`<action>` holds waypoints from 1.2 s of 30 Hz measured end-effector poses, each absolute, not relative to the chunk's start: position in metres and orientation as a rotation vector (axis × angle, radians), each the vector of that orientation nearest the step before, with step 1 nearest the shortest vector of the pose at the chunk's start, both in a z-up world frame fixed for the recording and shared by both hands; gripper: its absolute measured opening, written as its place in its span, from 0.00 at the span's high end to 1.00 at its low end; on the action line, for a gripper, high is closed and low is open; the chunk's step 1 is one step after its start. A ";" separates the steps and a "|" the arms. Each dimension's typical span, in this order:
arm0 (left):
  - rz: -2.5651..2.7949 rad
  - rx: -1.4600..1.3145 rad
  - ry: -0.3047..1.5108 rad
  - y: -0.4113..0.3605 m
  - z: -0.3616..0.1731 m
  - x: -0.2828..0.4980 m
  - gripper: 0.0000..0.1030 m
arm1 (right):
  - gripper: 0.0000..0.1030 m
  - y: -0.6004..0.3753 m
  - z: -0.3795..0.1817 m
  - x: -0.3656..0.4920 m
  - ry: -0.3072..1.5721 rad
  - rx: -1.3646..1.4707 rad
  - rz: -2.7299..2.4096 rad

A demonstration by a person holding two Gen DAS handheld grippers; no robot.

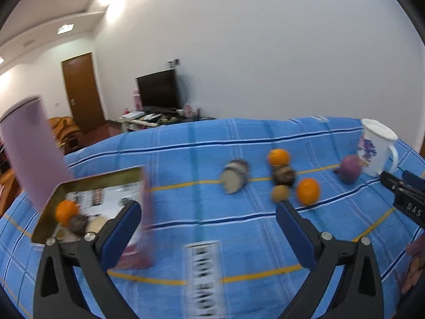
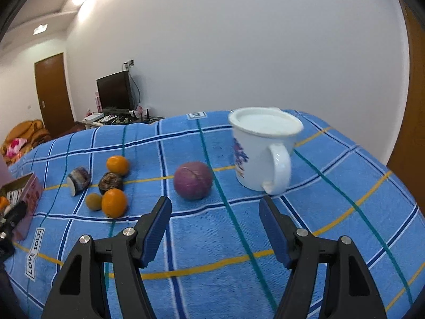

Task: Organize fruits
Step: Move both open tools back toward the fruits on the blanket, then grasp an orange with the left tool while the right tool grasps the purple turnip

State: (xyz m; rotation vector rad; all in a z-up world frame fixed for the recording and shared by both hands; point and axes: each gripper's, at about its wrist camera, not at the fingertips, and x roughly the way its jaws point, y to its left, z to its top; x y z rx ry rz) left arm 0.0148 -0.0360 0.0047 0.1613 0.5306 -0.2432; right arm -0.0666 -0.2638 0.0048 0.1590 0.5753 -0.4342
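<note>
Loose fruit lies on a blue checked cloth: two oranges, a dark round fruit, a small brownish one, a cut piece and a purple fruit. A pink box at the left holds an orange and some darker fruit. My left gripper is open and empty just right of the box. My right gripper is open and empty, hovering just short of the purple fruit.
A white flowered mug stands just right of the purple fruit. A tall lilac cylinder rises behind the box. The right gripper's tip shows at the left view's right edge. Beyond the cloth are a TV and a door.
</note>
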 end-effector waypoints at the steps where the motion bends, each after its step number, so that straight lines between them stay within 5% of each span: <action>1: -0.260 0.173 0.533 -0.047 0.004 0.015 0.00 | 0.32 -0.268 0.004 -0.068 0.578 0.176 -0.439; 3: -0.296 0.203 0.544 -0.070 0.002 0.018 0.02 | 0.32 -0.275 0.003 -0.069 0.586 0.207 -0.442; 8: -0.383 0.211 0.642 -0.116 -0.010 0.041 0.29 | 0.32 -0.282 -0.001 -0.069 0.608 0.253 -0.442; 18: -0.453 0.242 0.755 -0.169 -0.028 0.066 0.43 | 0.32 -0.302 -0.011 -0.068 0.662 0.371 -0.434; 24: -0.471 0.234 0.867 -0.177 -0.040 0.079 0.62 | 0.32 -0.308 -0.011 -0.069 0.660 0.397 -0.438; 36: -0.460 0.108 0.651 -0.113 -0.001 0.030 0.63 | 0.32 -0.313 -0.015 -0.068 0.674 0.409 -0.452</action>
